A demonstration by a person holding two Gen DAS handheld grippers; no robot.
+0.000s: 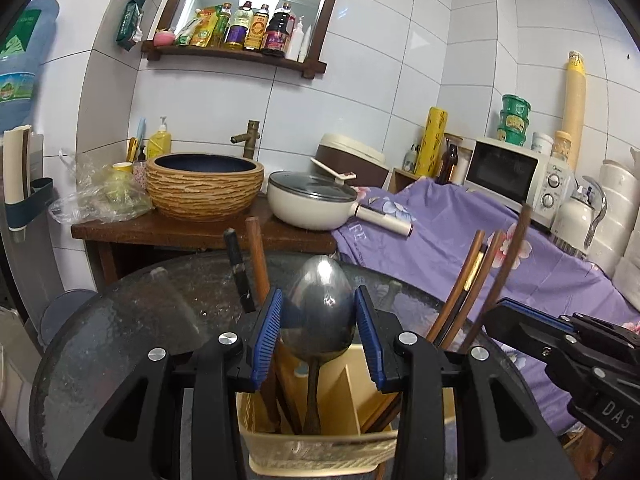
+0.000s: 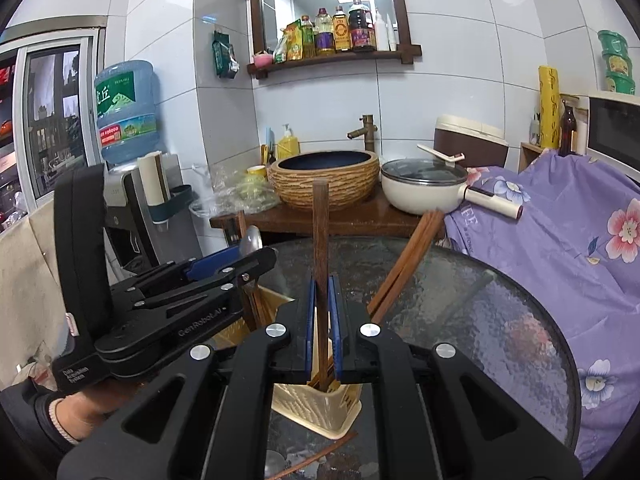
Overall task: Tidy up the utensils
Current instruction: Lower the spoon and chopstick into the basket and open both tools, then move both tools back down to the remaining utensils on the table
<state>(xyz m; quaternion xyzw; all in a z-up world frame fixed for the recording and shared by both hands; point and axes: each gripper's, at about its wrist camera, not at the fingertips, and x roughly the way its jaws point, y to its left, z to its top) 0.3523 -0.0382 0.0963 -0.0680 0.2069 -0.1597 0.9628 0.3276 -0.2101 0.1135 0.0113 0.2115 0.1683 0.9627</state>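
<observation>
My left gripper (image 1: pixel 316 320) frames a metal spoon (image 1: pixel 318 308), bowl up, with its handle running down into the cream utensil holder (image 1: pixel 320 448) below. The blue pads (image 1: pixel 266 326) stand at either side of the bowl, at nine and three o'clock of it; I cannot tell whether they press on it or merely flank it.

My right gripper (image 2: pixel 321 320) is clenched on a dark wooden utensil handle (image 2: pixel 320 232), which stands nearly upright between the pads, its top end at twelve o'clock and its lower end down inside the holder (image 2: pixel 320 408). At about one o'clock of that handle a bundle of brown chopsticks (image 2: pixel 404 260) leans out of the same holder toward the upper right.

In the left wrist view, two more handles rise at eleven o'clock of the spoon: a black one (image 1: pixel 239 276) and a wooden one (image 1: pixel 258 256). More chopsticks (image 1: pixel 472 280) lean at two o'clock.

The holder sits on a round glass table (image 2: pixel 500 320). Beyond it, at twelve o'clock, a ribbed basin (image 1: pixel 205 184) and a lidded cream pan (image 1: pixel 310 204) rest on a wooden counter (image 1: pixel 180 230). A purple floral cloth (image 2: pixel 560 240) lies at three o'clock.
</observation>
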